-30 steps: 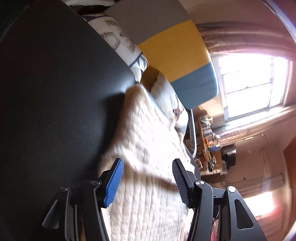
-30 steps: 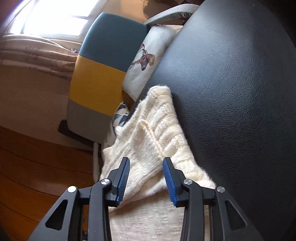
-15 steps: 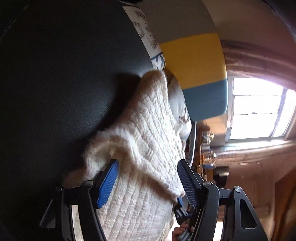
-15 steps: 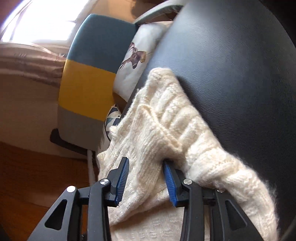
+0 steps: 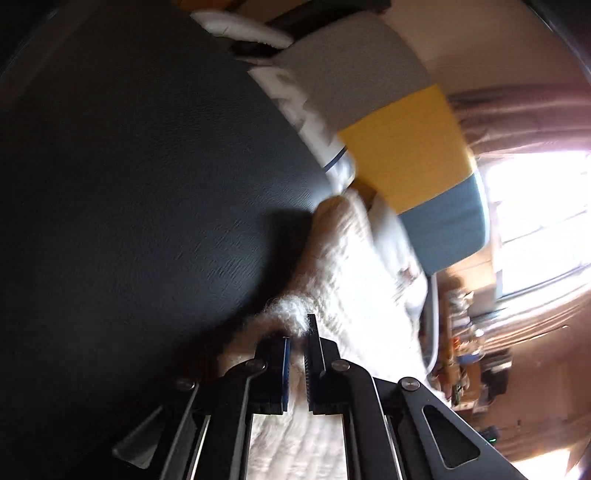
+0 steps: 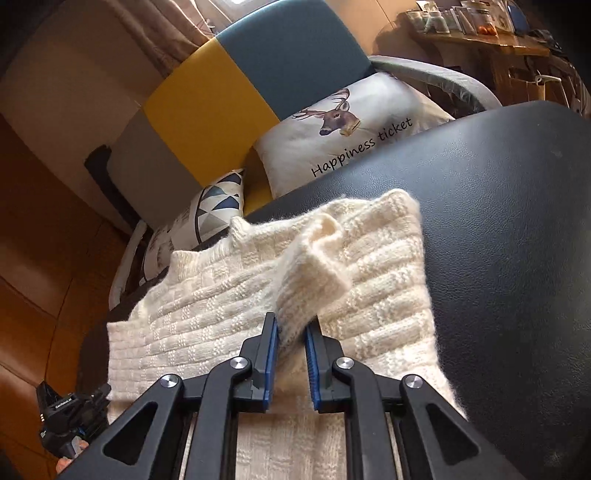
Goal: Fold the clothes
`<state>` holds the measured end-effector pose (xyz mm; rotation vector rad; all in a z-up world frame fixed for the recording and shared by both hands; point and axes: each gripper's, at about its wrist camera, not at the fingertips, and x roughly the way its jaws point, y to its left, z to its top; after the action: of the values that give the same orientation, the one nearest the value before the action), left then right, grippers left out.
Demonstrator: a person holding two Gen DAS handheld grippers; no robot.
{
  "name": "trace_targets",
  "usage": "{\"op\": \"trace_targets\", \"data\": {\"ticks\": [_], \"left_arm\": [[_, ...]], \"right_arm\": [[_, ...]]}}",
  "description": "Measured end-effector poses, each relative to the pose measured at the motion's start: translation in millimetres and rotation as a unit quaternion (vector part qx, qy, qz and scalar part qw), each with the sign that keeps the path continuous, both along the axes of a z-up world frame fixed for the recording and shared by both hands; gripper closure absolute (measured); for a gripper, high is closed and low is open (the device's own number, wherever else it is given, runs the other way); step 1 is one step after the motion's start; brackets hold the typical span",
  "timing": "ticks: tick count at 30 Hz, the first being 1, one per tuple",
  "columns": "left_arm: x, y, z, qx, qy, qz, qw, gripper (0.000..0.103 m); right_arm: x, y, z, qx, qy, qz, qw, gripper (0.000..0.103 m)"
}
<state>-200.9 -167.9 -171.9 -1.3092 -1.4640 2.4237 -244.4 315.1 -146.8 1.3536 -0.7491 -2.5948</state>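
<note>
We have the cream knit sweater (image 6: 258,306) spread over the far edge of the black padded table (image 6: 517,258), and both tools are clamped on it: our right gripper (image 6: 290,332) pinches a raised sleeve fold, our left gripper (image 5: 297,343) a fuzzy edge. We judge the folding barely begun; the body lies mostly flat.

Beyond the far edge of my black leather-grained bench (image 6: 517,221) stood an armchair (image 6: 229,107) banded grey, yellow and teal, holding a deer-print cushion (image 6: 343,136) and a triangle-patterned one (image 6: 218,205). Sun glared through a curtained window (image 5: 546,221). A cluttered wooden shelf (image 6: 480,33) lined the wall.
</note>
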Motion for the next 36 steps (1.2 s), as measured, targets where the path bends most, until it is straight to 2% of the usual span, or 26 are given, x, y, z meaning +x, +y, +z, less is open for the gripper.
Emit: {"op": "trace_targets", "data": {"ticks": [2,4,5,7,8,11,12,13,15,16,18,20,21,23,25,26,28,30,31,32,33,35,36], "left_arm": [[1,-1,-7,0.009,-0.005,-0.001,0.9999,0.097],[1,-2,-8,0.013,-0.015,-0.008,0.9998,0.093],[1,-2,-7,0.016,-0.020,-0.013,0.9996,0.092],[5,-5,-3,0.030,-0.029,-0.023,0.9989,0.083],[8,-7,1,0.032,-0.031,-0.026,0.9987,0.075],[22,-13,19,0.025,-0.018,-0.021,0.9993,0.061],[26,-15,26,0.017,-0.007,-0.017,0.9997,0.054],[27,-15,34,0.007,0.003,-0.016,0.9998,0.052],[26,-12,45,-0.004,0.024,-0.018,0.9995,0.049],[21,-8,50,-0.009,0.034,-0.026,0.9990,0.049],[10,3,56,-0.022,0.044,-0.042,0.9979,0.048],[-2,16,56,-0.040,0.046,-0.061,0.9963,0.048],[-9,21,55,-0.049,0.043,-0.068,0.9955,0.048],[-25,31,49,-0.074,0.023,-0.087,0.9932,0.047],[-42,41,44,-0.097,0.004,-0.105,0.9897,0.047],[-47,45,42,-0.104,-0.003,-0.109,0.9886,0.047],[-49,48,38,-0.114,-0.009,-0.114,0.9869,0.047],[-43,52,43,-0.129,0.002,-0.121,0.9843,0.047],[-41,55,46,-0.138,0.009,-0.126,0.9823,0.047],[-42,58,49,-0.151,0.016,-0.131,0.9797,0.047],[-42,61,51,-0.163,0.023,-0.135,0.9771,0.047],[-42,64,55,-0.182,0.033,-0.140,0.9726,0.047],[-45,65,55,-0.191,0.036,-0.139,0.9709,0.047]], "right_arm": [[-1,3,-15,0.007,-0.031,-0.010,0.999,0.091],[1,10,-17,-0.014,-0.032,-0.024,0.999,0.090],[1,12,-17,-0.027,-0.030,-0.028,0.999,0.084],[4,20,-13,-0.052,-0.029,-0.038,0.998,0.079],[8,25,-9,-0.056,-0.025,-0.047,0.997,0.078],[24,37,13,-0.006,0.001,-0.079,0.997,0.073],[28,39,21,-0.001,0.018,-0.074,0.997,0.073],[32,41,30,0.004,0.035,-0.069,0.997,0.073],[25,47,37,-0.017,0.056,-0.050,0.997,0.071],[21,50,40,-0.031,0.065,-0.040,0.997,0.065],[1,52,30,-0.043,0.041,-0.015,0.998,0.058],[-22,53,16,-0.052,0.008,0.012,0.999,0.057],[-30,54,6,-0.077,-0.014,0.032,0.996,0.056],[-41,53,-9,-0.156,-0.051,0.079,0.983,0.054],[-41,52,-10,-0.248,-0.062,0.124,0.959,0.055],[-38,54,-4,-0.259,-0.054,0.132,0.955,0.056],[-30,68,4,-0.207,-0.074,0.086,0.972,0.056],[-22,76,14,-0.095,-0.086,0.032,0.991,0.055],[-18,80,19,-0.033,-0.088,0.005,0.996,0.055],[-16,80,24,-0.006,-0.081,-0.002,0.997,0.055],[-14,75,30,-0.011,-0.062,0.008,0.998,0.055],[-14,52,46,-0.001,-0.019,0.039,0.999,0.055],[-16,36,51,0.024,0.000,0.058,0.998,0.055]]}}
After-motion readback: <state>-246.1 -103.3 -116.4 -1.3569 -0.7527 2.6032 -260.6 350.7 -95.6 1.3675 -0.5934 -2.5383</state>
